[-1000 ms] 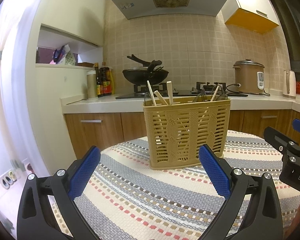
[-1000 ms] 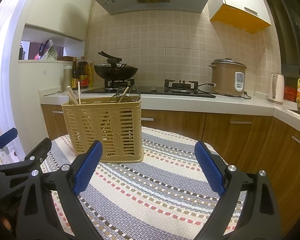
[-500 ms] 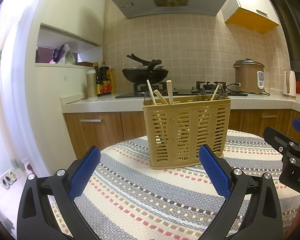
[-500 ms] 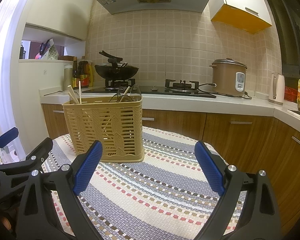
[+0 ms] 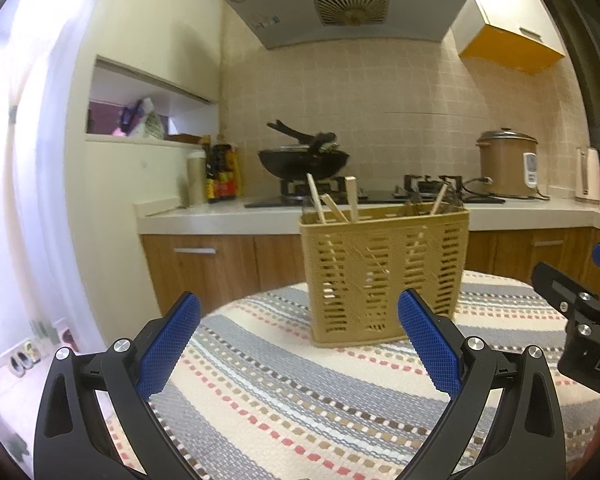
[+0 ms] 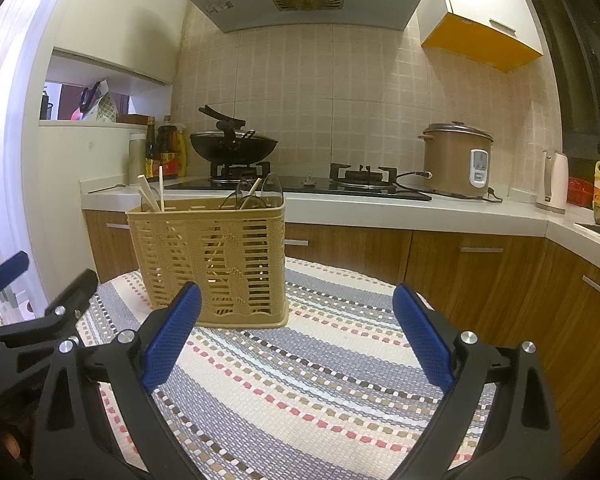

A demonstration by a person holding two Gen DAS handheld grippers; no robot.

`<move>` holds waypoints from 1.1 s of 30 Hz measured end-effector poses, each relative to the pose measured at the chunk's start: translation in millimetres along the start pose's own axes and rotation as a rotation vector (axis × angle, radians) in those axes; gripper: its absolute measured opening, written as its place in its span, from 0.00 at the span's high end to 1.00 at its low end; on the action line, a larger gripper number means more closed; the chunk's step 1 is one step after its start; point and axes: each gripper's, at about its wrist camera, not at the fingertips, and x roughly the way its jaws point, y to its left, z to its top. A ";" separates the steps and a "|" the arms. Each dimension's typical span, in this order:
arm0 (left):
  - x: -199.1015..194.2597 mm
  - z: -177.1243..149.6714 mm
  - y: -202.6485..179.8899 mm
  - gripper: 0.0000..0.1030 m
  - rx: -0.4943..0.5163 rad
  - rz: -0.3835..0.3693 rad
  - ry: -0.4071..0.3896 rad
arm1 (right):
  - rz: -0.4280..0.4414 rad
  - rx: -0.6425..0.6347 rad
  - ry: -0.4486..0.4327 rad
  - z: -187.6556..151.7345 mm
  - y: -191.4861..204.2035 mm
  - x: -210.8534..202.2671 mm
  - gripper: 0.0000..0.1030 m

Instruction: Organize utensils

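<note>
Now both wide-spread grippers sit slightly higher, basket (image 5: 384, 272) unmoved.

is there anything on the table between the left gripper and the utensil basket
Nothing visible. Only bare striped tablecloth lies between the open left gripper and the utensil basket; the right gripper sits off to the side.

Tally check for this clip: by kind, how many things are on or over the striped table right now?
basket: 1
wooden sticks poking out of it: 4
open, empty tools: 2 (left tool, right tool)
Total: 7
</note>
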 end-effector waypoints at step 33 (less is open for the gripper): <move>5.0 -1.2 -3.3 0.07 0.020 0.019 0.037 | -0.048 -0.014 0.008 -0.8 -1.0 2.5 0.11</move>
